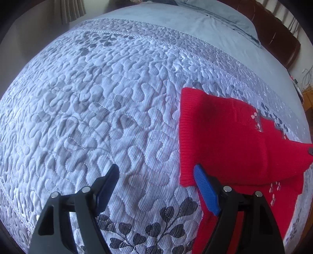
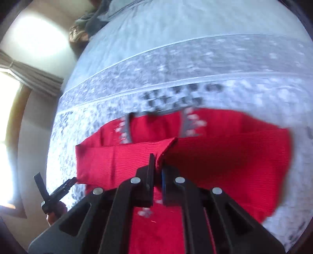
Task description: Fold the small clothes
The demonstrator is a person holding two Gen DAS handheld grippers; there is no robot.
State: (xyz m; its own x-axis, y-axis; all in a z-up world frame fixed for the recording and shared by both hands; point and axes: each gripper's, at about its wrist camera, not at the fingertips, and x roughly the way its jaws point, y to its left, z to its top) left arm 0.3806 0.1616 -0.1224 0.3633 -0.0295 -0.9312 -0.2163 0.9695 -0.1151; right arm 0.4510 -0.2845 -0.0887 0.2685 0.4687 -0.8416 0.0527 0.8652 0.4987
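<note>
A small red knitted sweater with grey and white trim lies partly folded on the quilted bedspread. My left gripper is open and empty; its right finger sits over the sweater's near left corner, its left finger over bare quilt. In the right wrist view my right gripper is shut on a raised fold of the red sweater, holding that edge up over the rest of the garment. The left gripper shows at the sweater's left end there.
The grey floral bedspread covers the whole bed. A blue pillow and brown headboard lie at the far right. Curtains and a bright window are off the bed's side.
</note>
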